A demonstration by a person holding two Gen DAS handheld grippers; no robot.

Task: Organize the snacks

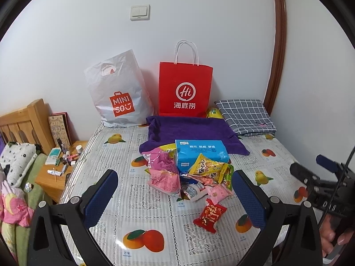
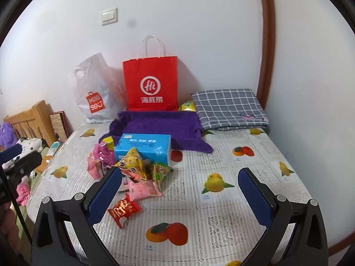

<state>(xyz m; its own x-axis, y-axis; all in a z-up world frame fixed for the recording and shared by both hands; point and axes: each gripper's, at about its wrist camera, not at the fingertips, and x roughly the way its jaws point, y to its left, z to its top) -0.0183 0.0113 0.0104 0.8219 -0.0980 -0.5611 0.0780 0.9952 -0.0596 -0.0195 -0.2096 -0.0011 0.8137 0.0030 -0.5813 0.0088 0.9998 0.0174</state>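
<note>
1. Table (image 1: pixel 106 199) with a fruit-print cover fills the lower half of both views and runs back to a white wall.
2. Red paper bag (image 1: pixel 185 88) with white handles stands upright against the wall; a white plastic bag (image 1: pixel 117 93) with an orange logo leans just to its left.
3. Folded grey checked cloth (image 1: pixel 246 116) lies at the back right corner; a purple towel (image 1: pixel 188 133) is spread in front of the red bag.
4. Blue tissue pack (image 1: pixel 199 153) rests on the towel's front edge, at the back of the snack pile.
5. Snack pile (image 1: pixel 188 177) sits mid-table: pink, yellow, green and blue-white packets touching or overlapping one another.
6. One red snack packet (image 1: pixel 209 218) lies alone, just in front of the pile.
7. Left gripper (image 1: pixel 177 196): jaws wide apart, empty, raised short of the pile, which shows between its fingers.
8. Right gripper (image 2: pixel 180 196): jaws wide apart, empty; the pile lies at its left finger, bare cover between the fingers.
</note>
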